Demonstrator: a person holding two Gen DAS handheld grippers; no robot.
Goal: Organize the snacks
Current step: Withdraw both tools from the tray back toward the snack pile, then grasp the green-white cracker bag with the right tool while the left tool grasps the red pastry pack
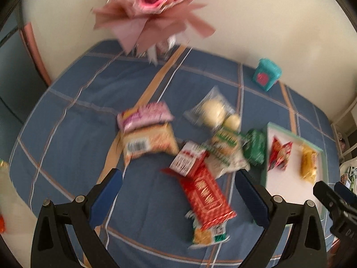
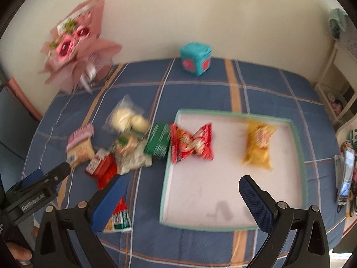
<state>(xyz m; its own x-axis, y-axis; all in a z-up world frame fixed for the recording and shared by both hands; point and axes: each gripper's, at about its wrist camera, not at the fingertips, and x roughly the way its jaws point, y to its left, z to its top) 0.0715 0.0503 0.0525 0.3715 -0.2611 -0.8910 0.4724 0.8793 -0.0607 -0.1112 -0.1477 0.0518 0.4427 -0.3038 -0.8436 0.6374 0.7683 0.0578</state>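
A pile of snack packets lies on the blue checked cloth: a long red packet, a pink and beige packet, a clear bag of white buns and a green packet. A white tray with a green rim holds a red packet and a yellow packet. My left gripper is open and empty just above the red packet. My right gripper is open and empty over the tray's near left edge. Both views are blurred.
A pink flower bouquet stands at the back by the wall. A teal cube box sits at the back of the table. A phone lies near the right edge. A white shelf stands to the right.
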